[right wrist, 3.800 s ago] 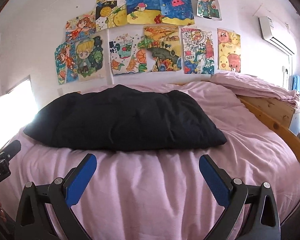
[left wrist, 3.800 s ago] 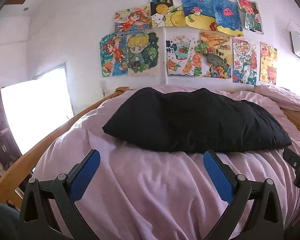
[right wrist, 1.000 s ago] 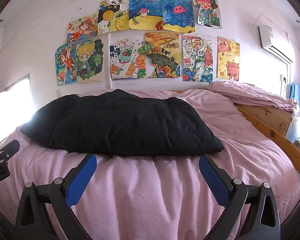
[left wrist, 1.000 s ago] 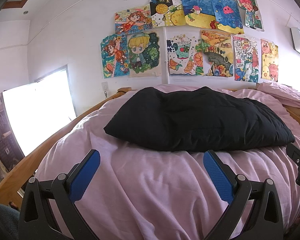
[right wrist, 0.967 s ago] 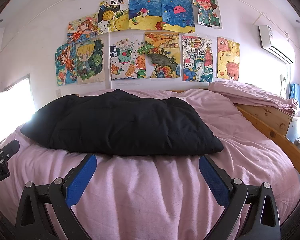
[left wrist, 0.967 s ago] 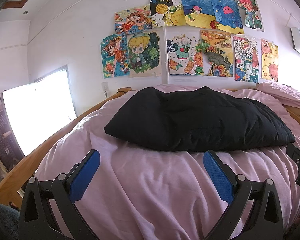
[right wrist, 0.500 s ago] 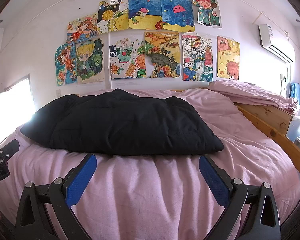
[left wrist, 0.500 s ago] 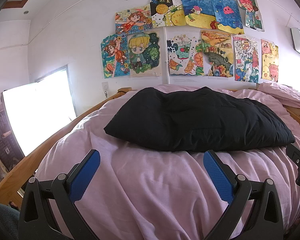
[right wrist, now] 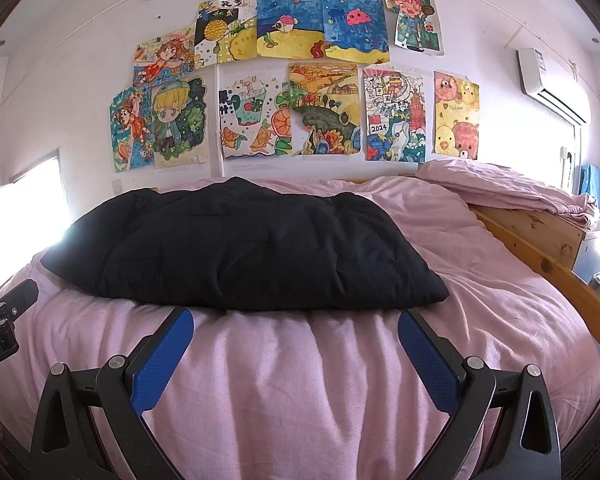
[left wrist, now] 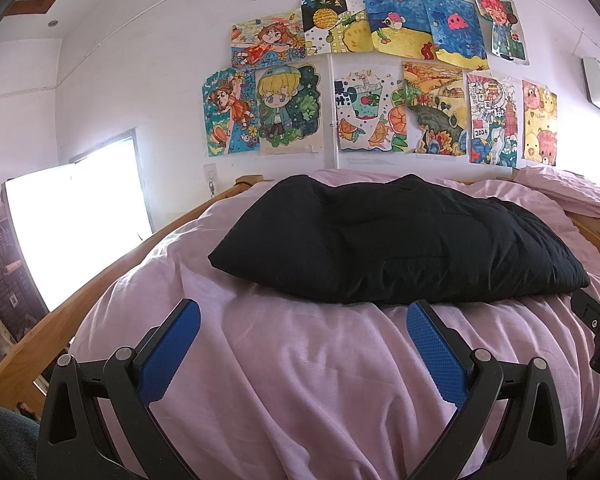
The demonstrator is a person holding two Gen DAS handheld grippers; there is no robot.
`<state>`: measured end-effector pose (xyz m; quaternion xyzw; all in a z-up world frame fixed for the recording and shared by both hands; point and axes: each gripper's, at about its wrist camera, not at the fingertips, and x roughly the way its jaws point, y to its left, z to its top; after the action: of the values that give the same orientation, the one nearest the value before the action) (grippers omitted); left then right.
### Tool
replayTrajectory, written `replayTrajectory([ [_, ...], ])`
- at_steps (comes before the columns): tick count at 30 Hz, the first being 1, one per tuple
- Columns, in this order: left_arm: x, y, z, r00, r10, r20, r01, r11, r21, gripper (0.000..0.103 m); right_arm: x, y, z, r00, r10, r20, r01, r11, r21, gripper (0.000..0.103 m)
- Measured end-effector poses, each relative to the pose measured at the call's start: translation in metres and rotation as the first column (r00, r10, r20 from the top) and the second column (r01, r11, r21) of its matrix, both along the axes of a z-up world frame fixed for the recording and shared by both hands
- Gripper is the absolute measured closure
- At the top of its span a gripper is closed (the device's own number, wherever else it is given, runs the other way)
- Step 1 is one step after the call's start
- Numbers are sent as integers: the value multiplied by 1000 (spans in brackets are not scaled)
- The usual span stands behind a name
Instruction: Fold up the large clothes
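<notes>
White wall point(right wrist: 80, 92) is filling the background, papered with bright children's drawings point(right wrist: 324, 108); a window point(left wrist: 76, 232) is glaring at the left. Below it, the bed point(right wrist: 300, 380) under its pink cover is taking up most of both views, its wooden side rails point(right wrist: 556, 276) running along the left and right edges.

I am looking at a black padded garment point(right wrist: 240, 252) lying across the middle of the bed, nearer the head end. It is sitting as one compact, puffy slab with straight-looking edges, so I am judging the fold as largely done, possibly finished. I cannot tell how many layers are in it, or whether a sleeve is tucked under.

Bare pink cover is showing all around the garment: a broad strip between its near edge and the foot of the bed, and more toward the right rail. A bunched pink blanket point(right wrist: 512, 192) is crowding the far right corner.

I am holding my left gripper point(left wrist: 300, 344) spread wide and empty above the near strip. My right gripper point(right wrist: 296, 344) is likewise gaping, gripping nothing, just short of the garment's near edge.
</notes>
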<state>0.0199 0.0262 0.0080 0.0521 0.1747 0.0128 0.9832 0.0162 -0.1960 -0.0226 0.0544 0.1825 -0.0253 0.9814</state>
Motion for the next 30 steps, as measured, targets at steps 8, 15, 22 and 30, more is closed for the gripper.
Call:
replayTrajectory([
  [8, 0, 1, 0, 1000, 1, 0, -1, 1000, 1, 2, 1, 0, -1, 1000, -1, -2, 1, 1000, 1, 0],
  [15, 0, 0, 0, 1000, 0, 0, 0, 1000, 0, 2, 1, 0, -2, 1000, 0, -3, 0, 1000, 2, 0],
  [22, 0, -1, 1, 1000, 13, -1, -13, 1000, 0, 2, 1, 0, -2, 1000, 0, -4, 0, 1000, 3, 0],
  [30, -1, -2, 3, 1000, 22, 11, -22, 1000, -1, 2, 2, 1, -4, 1000, -1, -7, 1, 1000, 5, 0],
])
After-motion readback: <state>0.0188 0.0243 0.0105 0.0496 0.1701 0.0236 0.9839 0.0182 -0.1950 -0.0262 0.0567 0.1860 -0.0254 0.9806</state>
